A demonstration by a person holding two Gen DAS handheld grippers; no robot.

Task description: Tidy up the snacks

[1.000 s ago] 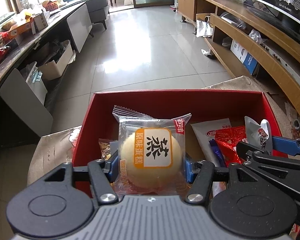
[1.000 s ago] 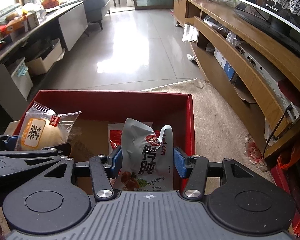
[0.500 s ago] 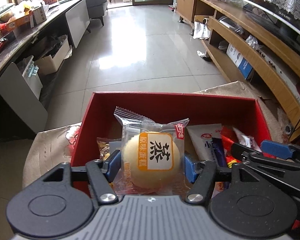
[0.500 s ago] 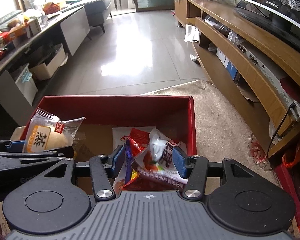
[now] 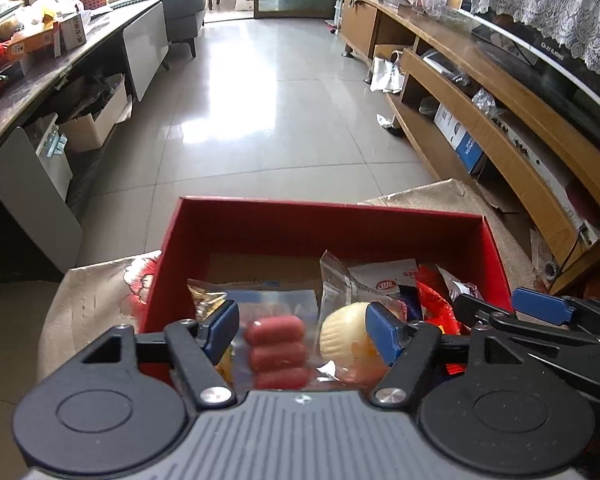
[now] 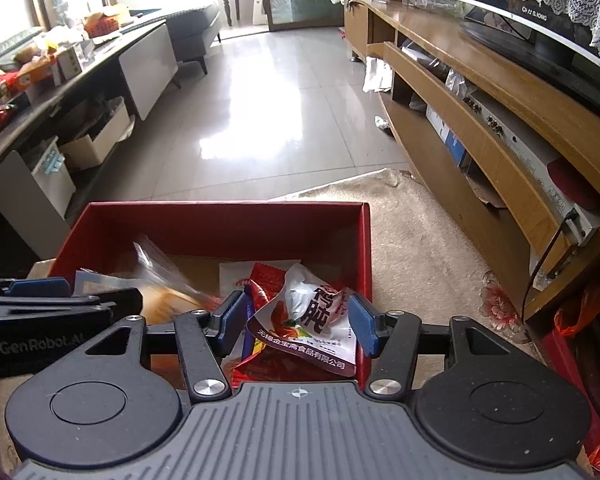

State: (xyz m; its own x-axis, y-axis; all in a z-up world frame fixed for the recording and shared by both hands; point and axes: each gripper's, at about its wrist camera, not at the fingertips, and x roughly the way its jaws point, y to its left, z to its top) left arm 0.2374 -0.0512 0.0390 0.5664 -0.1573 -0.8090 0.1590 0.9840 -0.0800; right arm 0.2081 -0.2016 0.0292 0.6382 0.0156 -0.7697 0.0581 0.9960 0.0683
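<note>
Right now my left gripper [image 5: 302,330] hangs over the near left part of the red box [image 5: 260,224], its jaws just opened and empty; below them lie a sausage pack [image 5: 276,354] and the cake [image 5: 346,340], tipped in its wrapper. My right gripper [image 6: 298,322], also just widened and gripping nothing, hovers over the silver pouch [image 6: 312,320] at the near right corner. Farther off lies tiled floor [image 5: 268,112].

Snacks [image 6: 308,316] in box [image 6: 220,220] — on rug [image 6: 412,248]
</note>
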